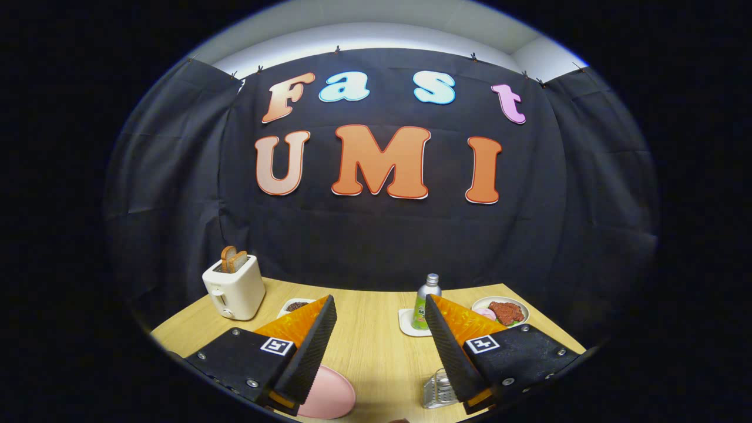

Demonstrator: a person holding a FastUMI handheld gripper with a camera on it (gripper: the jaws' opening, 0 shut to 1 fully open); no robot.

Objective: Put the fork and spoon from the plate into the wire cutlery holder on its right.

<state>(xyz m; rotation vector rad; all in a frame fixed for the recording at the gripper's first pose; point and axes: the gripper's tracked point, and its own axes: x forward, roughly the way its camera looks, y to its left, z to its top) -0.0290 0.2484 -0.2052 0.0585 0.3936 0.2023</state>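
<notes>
With the gripper (pixel 380 329) wide apart and empty, reach for the plate (pixel 329 395).
Dip down toward it first; the holder (pixel 437 390) sits just right, near the counter (pixel 376 352) edge.

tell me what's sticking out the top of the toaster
Two browned bread slices stand in the slots of the white toaster, upper halves showing; their lower parts are hidden inside. The open gripper hovers apart from it.
</notes>
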